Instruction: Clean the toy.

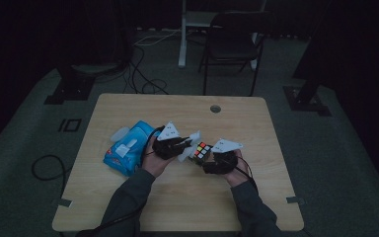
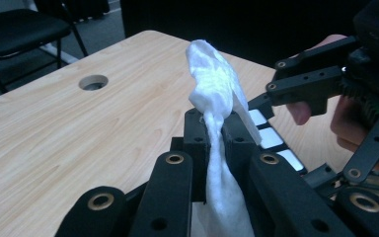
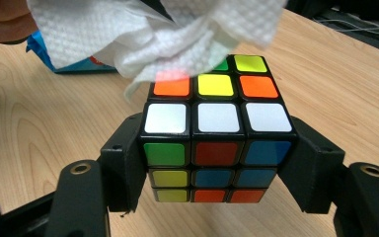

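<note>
Between my right gripper's [image 3: 216, 163] jaws sits the Rubik's cube [image 3: 216, 143], clamped on two opposite sides and held just above the table [image 1: 128, 207]. My left gripper [image 2: 212, 131] is pinched tight on a white wet wipe [image 2: 214, 89], and the loose end of that wipe is draped over the far top rows of the cube, touching the orange and green stickers there. So the step in hand looks like wiping the cube down.

How I'd do it well, judging from here:
- Keep the right grip steady and square. The pads sit on the middle of the cube's side faces, which is good, since a skewed squeeze could twist a layer.
- Wipe with the bunched part of the wet wipe, not the floppy tail. The tail mostly just drags.
- Stroke along the cube's top face toward the row of white stickers nearest the right gripper, light pressure only, so the cube doesn't get levered out of the jaws.
- Watch that the left jaws' hard tips don't knock the cube's edge. They're close beside it in the left gripper view.

Left of the cube, the blue wet wipe pack [image 1: 128, 148] lies on the table near my left hand [image 1: 150, 158], handy if this sheet gets dirty.
</note>
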`<state>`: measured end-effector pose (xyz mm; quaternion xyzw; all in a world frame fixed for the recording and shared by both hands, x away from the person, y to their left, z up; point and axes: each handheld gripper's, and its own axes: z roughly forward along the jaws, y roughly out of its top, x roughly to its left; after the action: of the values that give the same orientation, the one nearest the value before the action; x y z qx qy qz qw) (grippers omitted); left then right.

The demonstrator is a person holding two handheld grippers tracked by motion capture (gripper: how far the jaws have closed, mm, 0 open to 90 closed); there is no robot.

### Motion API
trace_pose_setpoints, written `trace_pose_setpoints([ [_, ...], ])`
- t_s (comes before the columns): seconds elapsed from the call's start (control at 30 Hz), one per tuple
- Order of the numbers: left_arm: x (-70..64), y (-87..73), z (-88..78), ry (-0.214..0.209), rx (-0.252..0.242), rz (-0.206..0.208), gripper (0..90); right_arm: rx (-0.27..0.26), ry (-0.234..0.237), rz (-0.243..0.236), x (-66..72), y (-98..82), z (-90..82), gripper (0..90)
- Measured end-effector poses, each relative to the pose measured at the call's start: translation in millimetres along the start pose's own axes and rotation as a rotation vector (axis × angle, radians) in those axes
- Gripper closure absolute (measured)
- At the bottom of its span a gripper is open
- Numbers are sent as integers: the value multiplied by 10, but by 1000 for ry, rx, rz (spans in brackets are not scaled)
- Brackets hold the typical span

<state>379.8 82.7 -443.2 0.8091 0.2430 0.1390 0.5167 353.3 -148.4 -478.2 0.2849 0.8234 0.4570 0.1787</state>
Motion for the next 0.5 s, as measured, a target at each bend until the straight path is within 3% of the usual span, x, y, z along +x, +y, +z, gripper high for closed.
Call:
trace_pose_setpoints([
  [0.5, 116, -104, -126, 42, -15, -49, 853, -16, -30, 23, -72, -24, -66, 346],
])
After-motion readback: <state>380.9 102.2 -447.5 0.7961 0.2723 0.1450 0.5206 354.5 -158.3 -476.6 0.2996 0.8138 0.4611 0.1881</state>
